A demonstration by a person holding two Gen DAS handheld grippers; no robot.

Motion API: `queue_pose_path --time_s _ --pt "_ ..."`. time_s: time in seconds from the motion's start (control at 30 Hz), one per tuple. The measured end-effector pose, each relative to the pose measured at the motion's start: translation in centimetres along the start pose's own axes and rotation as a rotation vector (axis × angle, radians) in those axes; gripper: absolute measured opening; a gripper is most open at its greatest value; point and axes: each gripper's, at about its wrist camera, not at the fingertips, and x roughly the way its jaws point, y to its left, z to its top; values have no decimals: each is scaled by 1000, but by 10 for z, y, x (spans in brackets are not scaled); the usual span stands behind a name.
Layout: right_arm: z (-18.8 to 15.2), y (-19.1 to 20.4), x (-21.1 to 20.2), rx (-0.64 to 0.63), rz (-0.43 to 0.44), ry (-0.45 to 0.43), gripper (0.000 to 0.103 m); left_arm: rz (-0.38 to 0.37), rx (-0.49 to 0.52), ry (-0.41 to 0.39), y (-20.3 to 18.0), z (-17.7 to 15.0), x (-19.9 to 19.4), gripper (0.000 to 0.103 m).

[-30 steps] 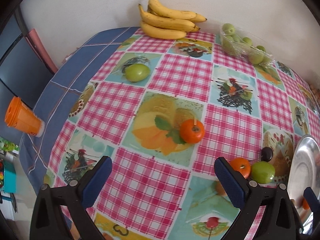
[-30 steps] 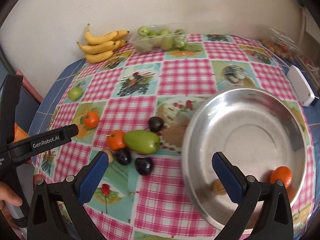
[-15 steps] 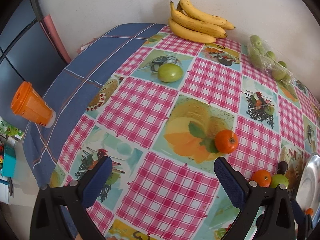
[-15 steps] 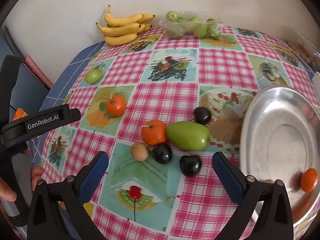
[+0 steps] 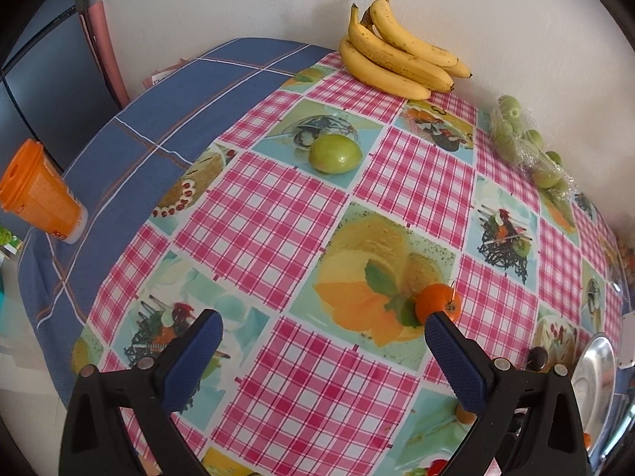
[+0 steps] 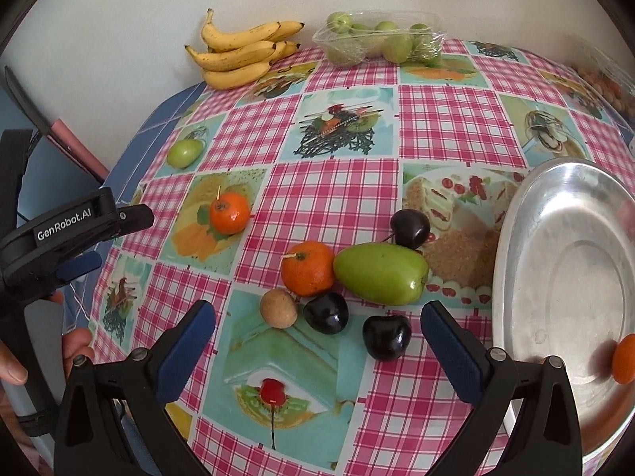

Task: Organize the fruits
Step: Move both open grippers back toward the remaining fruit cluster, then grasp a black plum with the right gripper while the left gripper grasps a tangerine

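Green mango [image 6: 380,273]: long axis left-right, blunt end right.
Left gripper [image 5: 323,341], right gripper [image 6: 317,331]: jaws apart, empty.
Surface: checked tablecloth [image 6: 337,198], white wall [image 6: 119,20].

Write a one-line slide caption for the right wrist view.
Open right gripper hovers over a cluster of small oranges, dark plums and a green mango beside a steel bowl holding one orange.

A home dining spot: a checked, food-printed tablecloth [image 6: 337,198] fills the frame, bananas [image 6: 242,53] against a plain wall [image 6: 119,20] at upper left.
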Motion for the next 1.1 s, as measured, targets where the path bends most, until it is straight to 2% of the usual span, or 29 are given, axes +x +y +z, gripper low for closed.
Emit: queue_pose_path --time_s 0.13,0.43,0.63,0.7,0.83,0.97,1.03,1.1 --pt "8 -2 -3 23 32 -16 103 -61 -2 -13 -5 4 -2 103" --pt "28 -4 -5 21 20 -44 103 -176 87 -18 -35 10 -2 103" --pt "35 -18 -2 48 -4 -32 102 -155 140 -16 -50 11 2 103" --pt "36 -22 -2 60 -8 -28 96 -147 147 -12 -54 12 4 103" --pt "37 -28 -2 77 -22 -27 94 -154 158 15 -62 11 10 103" --pt "41 -34 -1 97 -33 -30 74 -152 147 42 -66 12 18 103" --pt "44 -36 2 95 -45 -26 72 -158 138 57 -66 13 23 102" --pt "46 -37 5 94 -55 -18 64 -164 136 72 -68 14 27 100"
